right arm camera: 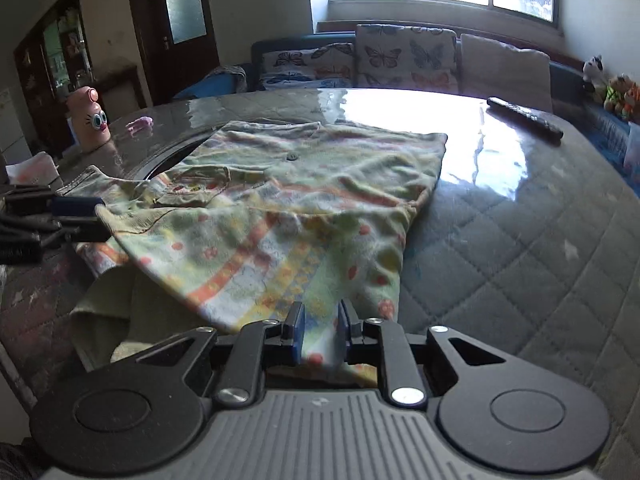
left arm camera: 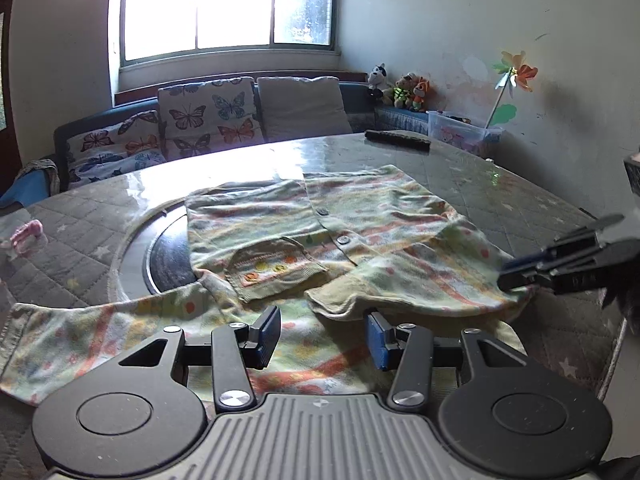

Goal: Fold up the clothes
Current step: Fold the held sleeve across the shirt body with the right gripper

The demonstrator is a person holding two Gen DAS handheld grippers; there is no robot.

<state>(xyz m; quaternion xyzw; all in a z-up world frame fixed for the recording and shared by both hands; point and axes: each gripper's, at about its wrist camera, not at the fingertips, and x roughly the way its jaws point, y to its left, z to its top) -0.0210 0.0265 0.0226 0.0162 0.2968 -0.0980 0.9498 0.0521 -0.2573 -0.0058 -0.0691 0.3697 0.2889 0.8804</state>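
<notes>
Between the two blue pads of my right gripper (right arm camera: 319, 334) I hold a fold of the pale green children's shirt with orange and yellow stripes (right arm camera: 288, 200); the pads are clamped on the cloth at its near edge. This part of the shirt is lifted and folded over the rest. My left gripper (left arm camera: 322, 338) has its fingers wide apart, low over the near part of the same shirt, and grips nothing. The shirt lies spread on the round table with a grey quilted cover (right arm camera: 520, 240), partly over a dark round plate in the middle. On the far right of the table lies a black remote control (right arm camera: 524, 118).
</notes>
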